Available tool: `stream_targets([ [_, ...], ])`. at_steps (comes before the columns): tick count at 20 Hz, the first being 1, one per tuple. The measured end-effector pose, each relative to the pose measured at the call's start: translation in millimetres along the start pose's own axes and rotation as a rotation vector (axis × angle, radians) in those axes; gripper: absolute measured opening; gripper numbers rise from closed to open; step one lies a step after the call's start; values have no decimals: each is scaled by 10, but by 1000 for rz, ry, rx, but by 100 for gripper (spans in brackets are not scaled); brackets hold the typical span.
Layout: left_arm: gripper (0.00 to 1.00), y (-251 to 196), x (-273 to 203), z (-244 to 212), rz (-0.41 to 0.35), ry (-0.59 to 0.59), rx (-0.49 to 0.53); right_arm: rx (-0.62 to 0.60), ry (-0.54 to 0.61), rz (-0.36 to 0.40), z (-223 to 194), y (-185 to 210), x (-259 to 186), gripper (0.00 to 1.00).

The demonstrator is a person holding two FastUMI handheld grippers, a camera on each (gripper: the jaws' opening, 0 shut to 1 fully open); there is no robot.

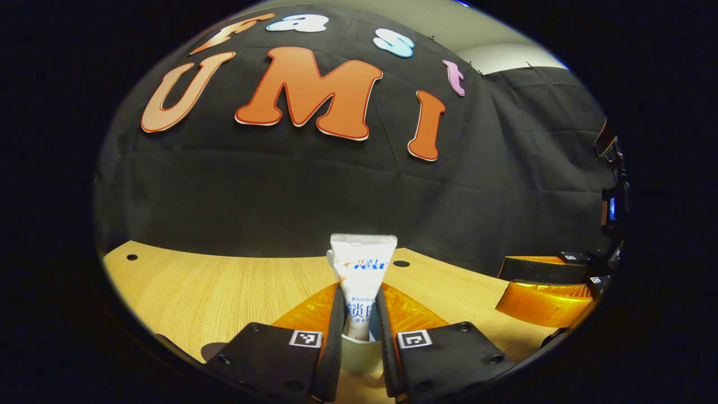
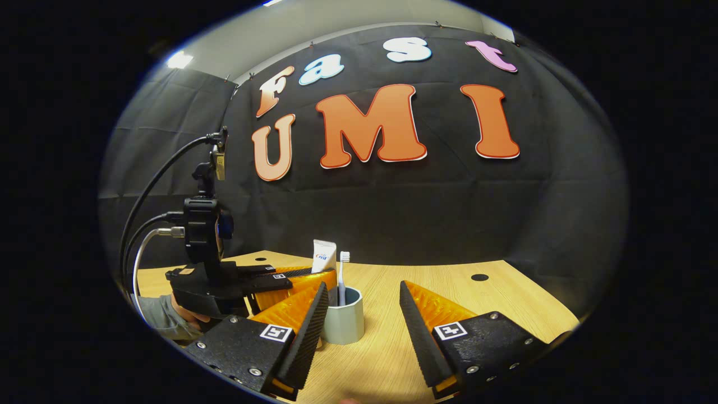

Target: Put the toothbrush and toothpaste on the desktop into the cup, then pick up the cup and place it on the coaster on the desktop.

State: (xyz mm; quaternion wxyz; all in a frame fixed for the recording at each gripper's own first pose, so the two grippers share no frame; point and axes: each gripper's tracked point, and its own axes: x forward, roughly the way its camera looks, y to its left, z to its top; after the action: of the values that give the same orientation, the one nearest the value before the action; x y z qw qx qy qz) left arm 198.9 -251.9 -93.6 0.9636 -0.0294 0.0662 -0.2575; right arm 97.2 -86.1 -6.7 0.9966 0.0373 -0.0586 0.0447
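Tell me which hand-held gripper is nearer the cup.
Left. The left hand-held gripper holds the toothpaste directly above the cup; the right hand-held gripper sits open beside the cup, apart from it.

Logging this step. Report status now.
Left hand-held gripper shut on toothpaste, over cup. Toothbrush in cup. Right hand-held gripper open, nothing blocking.

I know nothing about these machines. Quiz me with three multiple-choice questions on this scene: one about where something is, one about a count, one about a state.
1. Where is the toothbrush?
A. flat on the table
B. standing in the cup
C. between the right gripper's fingers

2. How many items stand in or over the cup?
A. none
B. two
C. four

3. The left gripper is:
A. shut on the toothpaste
B. wide open
C. lying on the table

Answers: 1 B, bristles rise above the rim. 2 B, toothbrush plus toothpaste. 3 A, both fingers press the tube over the cup.
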Motion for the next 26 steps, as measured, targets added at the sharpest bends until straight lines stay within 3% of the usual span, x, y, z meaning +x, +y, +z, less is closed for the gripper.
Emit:
stream_targets([
  [5,39,34,-134,-1,7,-1,5,-30,5,4,5,86,2,77],
  [8,55,97,-223,112,22,-38,18,-53,0,-15,29,87,5,78],
  [11,52,148,-328,363,41,-105,47,-46,5,-17,39,109,17,78],
  [16,100,313,-538,395,108,-105,61,-44,13,-19,88,231,67,78],
  [17,96,361,-586,420,124,-108,64,-52,13,-19,95,256,68,78],
  [18,100,399,-640,458,140,-116,63,-62,18,-20,106,273,82,78],
  [22,100,619,-899,641,203,-147,80,-92,51,-39,83,302,120,78],
  [23,96,664,-974,678,218,-154,88,-94,63,-39,77,325,131,78],
  [26,100,815,-1152,757,263,-169,114,-99,106,-42,10,391,183,79],
])
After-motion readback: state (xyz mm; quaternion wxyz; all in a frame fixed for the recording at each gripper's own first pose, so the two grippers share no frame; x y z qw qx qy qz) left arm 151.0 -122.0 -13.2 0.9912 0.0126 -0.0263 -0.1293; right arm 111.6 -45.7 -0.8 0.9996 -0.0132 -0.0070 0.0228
